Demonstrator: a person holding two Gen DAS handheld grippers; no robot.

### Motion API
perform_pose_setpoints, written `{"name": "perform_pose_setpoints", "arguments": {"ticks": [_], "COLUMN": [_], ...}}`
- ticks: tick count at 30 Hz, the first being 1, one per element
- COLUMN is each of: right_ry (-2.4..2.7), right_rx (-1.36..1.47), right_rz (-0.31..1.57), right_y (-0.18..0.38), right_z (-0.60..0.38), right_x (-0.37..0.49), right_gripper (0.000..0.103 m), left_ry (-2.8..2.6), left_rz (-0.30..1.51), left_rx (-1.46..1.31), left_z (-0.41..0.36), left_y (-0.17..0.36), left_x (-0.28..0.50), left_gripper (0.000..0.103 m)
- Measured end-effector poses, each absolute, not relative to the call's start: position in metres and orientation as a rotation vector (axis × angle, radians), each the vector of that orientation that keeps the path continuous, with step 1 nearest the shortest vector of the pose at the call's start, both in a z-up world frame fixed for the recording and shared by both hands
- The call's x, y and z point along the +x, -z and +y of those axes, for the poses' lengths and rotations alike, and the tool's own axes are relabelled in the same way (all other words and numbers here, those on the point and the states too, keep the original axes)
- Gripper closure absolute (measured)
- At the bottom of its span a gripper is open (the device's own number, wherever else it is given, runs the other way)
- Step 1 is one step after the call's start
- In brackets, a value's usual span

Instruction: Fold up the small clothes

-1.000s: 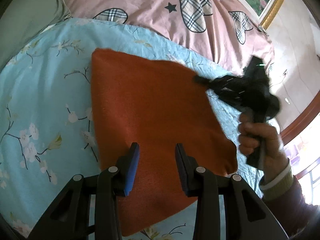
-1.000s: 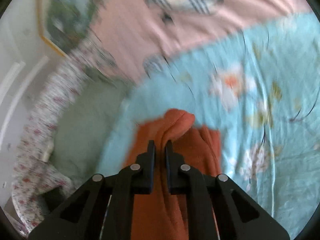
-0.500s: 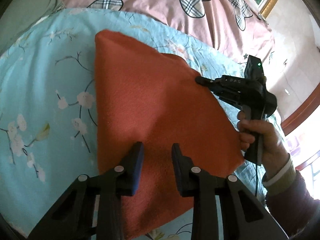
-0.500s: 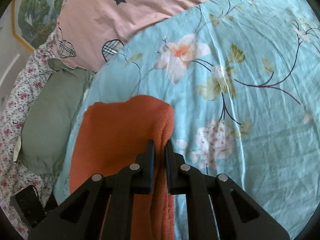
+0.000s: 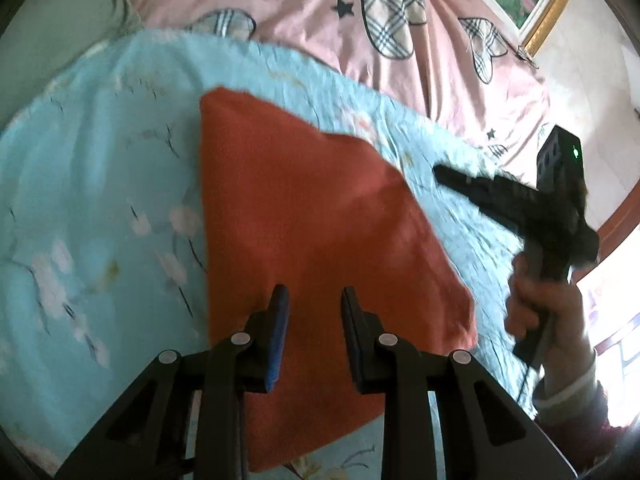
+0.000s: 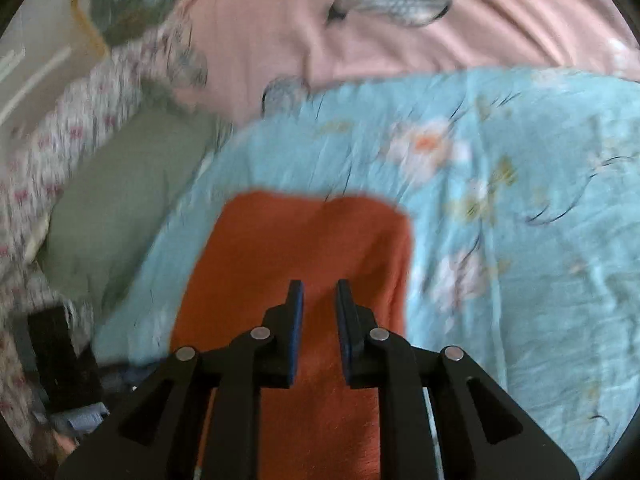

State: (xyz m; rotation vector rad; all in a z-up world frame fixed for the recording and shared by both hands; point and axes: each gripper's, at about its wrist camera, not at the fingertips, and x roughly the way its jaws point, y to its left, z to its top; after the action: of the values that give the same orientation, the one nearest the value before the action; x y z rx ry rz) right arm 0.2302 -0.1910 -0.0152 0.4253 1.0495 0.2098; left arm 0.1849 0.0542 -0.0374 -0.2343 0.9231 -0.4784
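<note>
An orange-red cloth (image 5: 312, 216) lies flat on the light blue floral bedsheet (image 5: 100, 208). My left gripper (image 5: 312, 300) hovers over its near part, open and empty. My right gripper (image 6: 319, 294) is open and empty above the cloth (image 6: 304, 248), which lies folded with its far edge ahead of the fingertips. In the left wrist view the right gripper (image 5: 444, 174) is off the cloth's right edge, held by a hand (image 5: 544, 304).
A pink quilt with plaid hearts (image 5: 400, 32) lies beyond the blue sheet. A grey-green pillow (image 6: 116, 200) and floral fabric (image 6: 48, 148) lie to the left in the right wrist view. A dark object (image 6: 56, 356) sits at the bed's lower left.
My right gripper let go of the cloth's corner, opened and drew back off its right edge. The cloth now lies flat. My left gripper stayed open above it.
</note>
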Motion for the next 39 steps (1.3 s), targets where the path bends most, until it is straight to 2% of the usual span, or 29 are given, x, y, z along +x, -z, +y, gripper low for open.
{"name": "perform_pose_setpoints", "arguments": {"ticks": [4, 5, 7, 15, 20, 24, 35, 37, 39], "right_ry": [-0.159, -0.159, -0.153, -0.211, -0.174, -0.153, -0.128, -0.126, -0.128], "right_rx": [0.383, 0.407, 0.429, 0.355, 0.271, 0.262, 0.252, 0.247, 0.247], "right_rz": [1.155, 1.147, 1.13, 1.061, 1.123, 1.168, 1.179, 1.181, 1.176], "right_y": [0.056, 0.057, 0.046, -0.005, 0.01, 0.032, 0.03, 0.023, 0.017], "right_z": [-0.187, -0.191, -0.194, -0.175, -0.165, -0.166, -0.162, -0.159, -0.159], "right_x": [0.234, 0.233, 0.226, 0.157, 0.114, 0.103, 0.102, 0.097, 0.092], "right_gripper": [0.086, 0.086, 0.085, 0.085, 0.085, 0.085, 0.085, 0.084, 0.076], "left_ry": [0.4, 0.383, 0.359, 0.297, 0.281, 0.242, 0.2, 0.2, 0.195], "left_rz": [0.992, 0.999, 0.991, 0.919, 0.918, 0.96, 0.979, 0.982, 0.985], "left_rx": [-0.186, -0.17, -0.12, 0.001, 0.026, 0.073, 0.072, 0.066, 0.063], "left_z": [0.05, 0.048, 0.041, 0.041, 0.051, 0.049, 0.049, 0.05, 0.052], "left_y": [0.053, 0.056, 0.056, 0.033, 0.033, 0.052, 0.069, 0.067, 0.064], "left_x": [0.202, 0.203, 0.201, 0.165, 0.137, 0.129, 0.132, 0.129, 0.123], "left_gripper": [0.08, 0.087, 0.088, 0.081, 0.081, 0.08, 0.073, 0.073, 0.067]}}
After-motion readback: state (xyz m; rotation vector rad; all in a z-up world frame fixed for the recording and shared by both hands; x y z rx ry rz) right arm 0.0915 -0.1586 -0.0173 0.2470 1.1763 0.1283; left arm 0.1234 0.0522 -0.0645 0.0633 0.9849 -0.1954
